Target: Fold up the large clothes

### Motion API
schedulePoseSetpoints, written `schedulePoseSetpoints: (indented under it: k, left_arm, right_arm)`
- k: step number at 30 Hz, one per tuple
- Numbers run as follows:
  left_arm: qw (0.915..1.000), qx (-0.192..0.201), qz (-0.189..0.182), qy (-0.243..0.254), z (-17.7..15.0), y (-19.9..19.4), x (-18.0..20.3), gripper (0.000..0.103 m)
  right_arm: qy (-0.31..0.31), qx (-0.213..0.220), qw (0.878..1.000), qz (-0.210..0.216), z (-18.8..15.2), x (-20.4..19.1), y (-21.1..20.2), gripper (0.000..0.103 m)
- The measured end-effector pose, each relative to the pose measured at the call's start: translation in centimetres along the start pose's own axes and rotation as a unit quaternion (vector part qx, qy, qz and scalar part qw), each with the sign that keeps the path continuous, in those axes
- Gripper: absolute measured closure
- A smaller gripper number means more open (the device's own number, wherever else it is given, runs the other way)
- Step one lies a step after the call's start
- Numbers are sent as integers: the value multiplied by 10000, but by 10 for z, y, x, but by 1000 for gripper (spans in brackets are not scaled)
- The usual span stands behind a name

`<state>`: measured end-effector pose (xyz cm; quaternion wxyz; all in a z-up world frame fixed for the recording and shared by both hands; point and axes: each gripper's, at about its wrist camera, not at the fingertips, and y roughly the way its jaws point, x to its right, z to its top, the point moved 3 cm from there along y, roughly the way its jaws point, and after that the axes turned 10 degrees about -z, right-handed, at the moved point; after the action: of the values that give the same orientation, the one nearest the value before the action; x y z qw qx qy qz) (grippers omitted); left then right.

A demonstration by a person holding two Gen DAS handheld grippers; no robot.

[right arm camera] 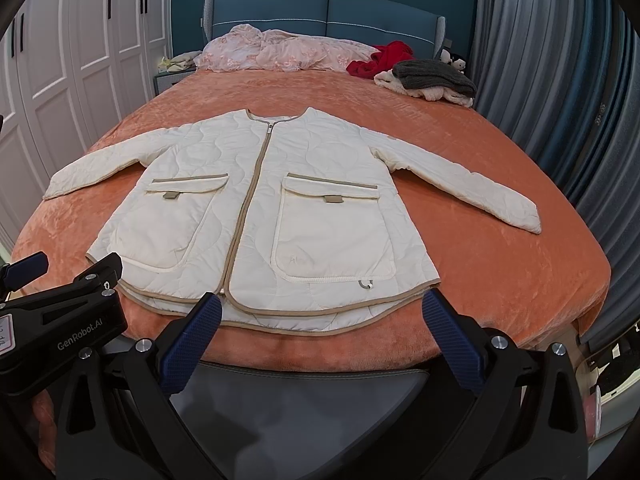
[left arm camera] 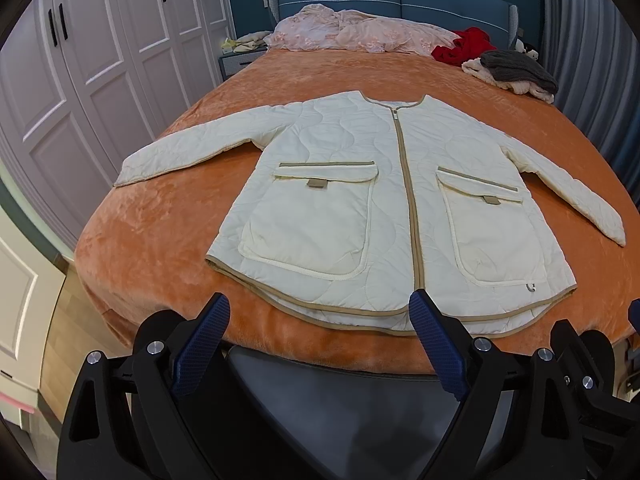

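Nothing of the fold had been made, by my reading: the cream quilted jacket (left arm camera: 384,184) lay flat and face up on the orange bedspread (left arm camera: 160,232), zipped, its hem toward the foot of the bed. From the left, one sleeve (left arm camera: 188,152) stretched out toward the wardrobe (left arm camera: 80,80); then came the two flap pockets, shut, their contents not to be seen; then the other sleeve (left arm camera: 568,188), reaching toward the curtain (right arm camera: 560,80). Sleeves, sides and the final halving all seemed left to do.

The left gripper (left arm camera: 324,308) hovered short of the hem, jaws wide apart and empty — the right gripper (right arm camera: 320,306) likewise, near the hem, touching nothing.

No bins or baskets showed. A heap of other clothes (right arm camera: 424,74) lay by the headboard.
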<state>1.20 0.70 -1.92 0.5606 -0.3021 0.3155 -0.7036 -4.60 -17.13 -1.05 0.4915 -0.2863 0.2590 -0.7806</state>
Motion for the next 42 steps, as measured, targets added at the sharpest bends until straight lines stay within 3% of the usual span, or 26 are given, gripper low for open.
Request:
schedulePoseSetpoints:
  k: [36,42]
  left_arm:
    - [10000,-23,5,-2,-5,2,-2,17]
    - [10000,-90,13,9,-8,13,-3,17]
  right_arm:
    - [11,-54,10000,18,-3,-2,1,5]
    - [87,-183,9995,241,-4,5,19,5]
